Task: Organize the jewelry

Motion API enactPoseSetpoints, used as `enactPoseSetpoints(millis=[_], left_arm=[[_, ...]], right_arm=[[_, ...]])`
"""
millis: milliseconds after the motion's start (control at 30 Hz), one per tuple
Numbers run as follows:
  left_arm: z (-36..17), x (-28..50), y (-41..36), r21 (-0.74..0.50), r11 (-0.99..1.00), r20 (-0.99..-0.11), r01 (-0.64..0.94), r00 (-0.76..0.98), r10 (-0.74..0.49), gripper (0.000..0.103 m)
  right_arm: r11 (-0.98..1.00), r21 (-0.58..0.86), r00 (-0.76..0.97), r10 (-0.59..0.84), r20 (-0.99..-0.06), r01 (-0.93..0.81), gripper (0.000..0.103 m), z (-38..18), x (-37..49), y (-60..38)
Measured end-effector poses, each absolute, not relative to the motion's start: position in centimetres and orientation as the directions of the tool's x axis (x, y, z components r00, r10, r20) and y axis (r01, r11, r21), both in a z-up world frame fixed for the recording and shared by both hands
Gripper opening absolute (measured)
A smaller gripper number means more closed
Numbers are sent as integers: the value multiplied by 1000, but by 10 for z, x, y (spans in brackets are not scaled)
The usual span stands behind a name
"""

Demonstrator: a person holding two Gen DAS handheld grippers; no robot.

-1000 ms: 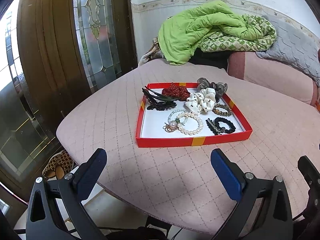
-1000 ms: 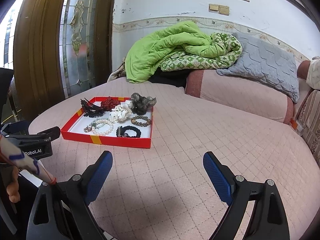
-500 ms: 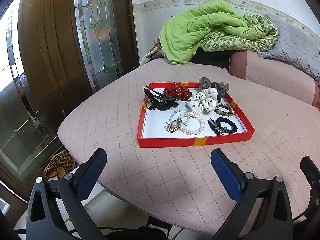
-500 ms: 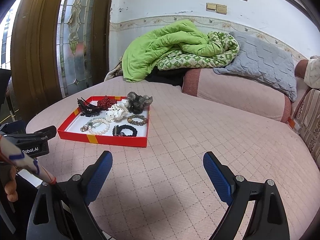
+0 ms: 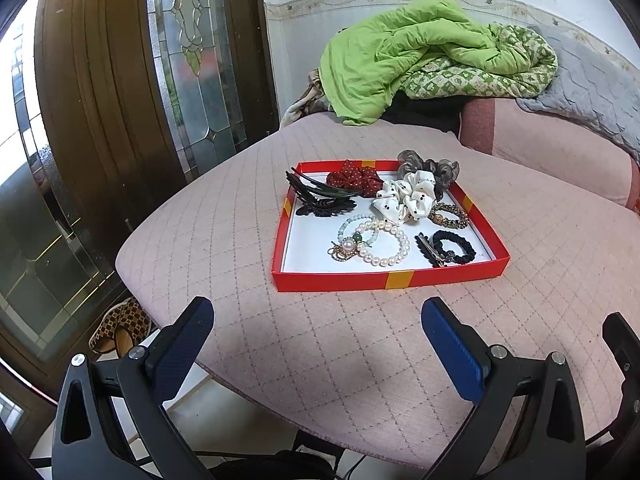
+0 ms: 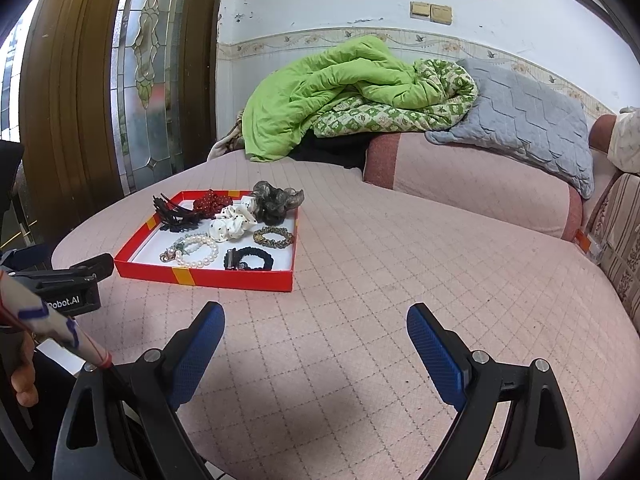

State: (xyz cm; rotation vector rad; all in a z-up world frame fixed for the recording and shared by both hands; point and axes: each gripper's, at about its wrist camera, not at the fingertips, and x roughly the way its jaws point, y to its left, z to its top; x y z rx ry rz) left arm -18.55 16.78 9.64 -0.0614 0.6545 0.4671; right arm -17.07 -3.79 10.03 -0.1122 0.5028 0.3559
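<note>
- while both grippers hover over the near edge of the bed (image 5: 224,240), nothing is held: the left gripper (image 5: 316,340) has its fingers spread wide and empty, and so does the right gripper (image 6: 316,344).
- the tray (image 5: 340,280), red-walled, lies on the bed at 12 o'clock from the left gripper and at 11 o'clock from the right one, well apart from both.
- tray contents, left view: black hair claw (image 5: 320,198) at 10 o'clock; red scrunchie (image 5: 354,180) at 12; white dotted scrunchie (image 5: 406,200) near centre; grey scrunchie (image 5: 432,168) on the far rim at 1; pearl bracelet (image 5: 386,246) at 6, touching a pale bead bracelet (image 5: 352,228); gold chain band (image 5: 448,216) at 3; black hair tie (image 5: 454,248) at 5.
- step in hand, as judged: the approach, before any first pick.
- next move, as judged: a reach forward to one item, with the fingers narrowed over it; the overlapping bracelets call for care, since one may drag the other.
</note>
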Motion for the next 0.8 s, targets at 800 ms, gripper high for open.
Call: enactPoseSetpoints(millis=[800], left_arm=[[96,-183,167,85,903,-607,-421,697,382,103]], right_arm=[[931,-17,806,306,-507,-364,95,97,-166,-35]])
